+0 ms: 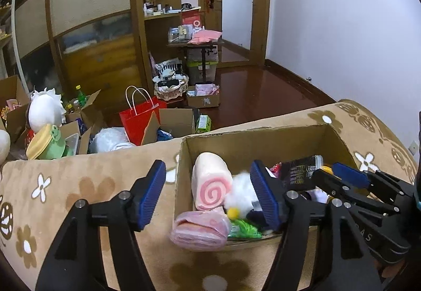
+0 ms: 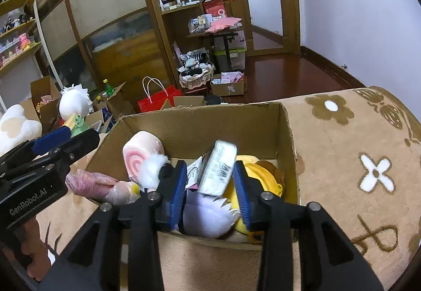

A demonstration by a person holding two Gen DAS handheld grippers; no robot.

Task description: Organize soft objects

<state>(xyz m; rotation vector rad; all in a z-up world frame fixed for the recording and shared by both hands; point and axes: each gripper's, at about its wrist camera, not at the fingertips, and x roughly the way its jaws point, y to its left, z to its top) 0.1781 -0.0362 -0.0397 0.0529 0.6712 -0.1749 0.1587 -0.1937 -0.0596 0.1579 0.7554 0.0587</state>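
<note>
The box [image 2: 285,133] on the floral cover [image 1: 86,185] holds a swirl roll [image 1: 210,187], white fluff [image 1: 240,192], a packet [image 2: 218,167] and a yellow toy [image 2: 265,178]. A pink plush [image 1: 200,229] drapes over its front rim. The left gripper [image 1: 210,196] is spread wide over that rim, empty. The right gripper [image 2: 210,192] is parted above the packet, not touching it. A red bag [image 1: 139,117] stands beyond.

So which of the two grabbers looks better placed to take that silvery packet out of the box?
Probably the right gripper: its open blue pads already flank the silvery foil packet inside the cardboard box. The left gripper is open too, straddling the box's left wall, nearer the pink swirl-roll plush.
</note>
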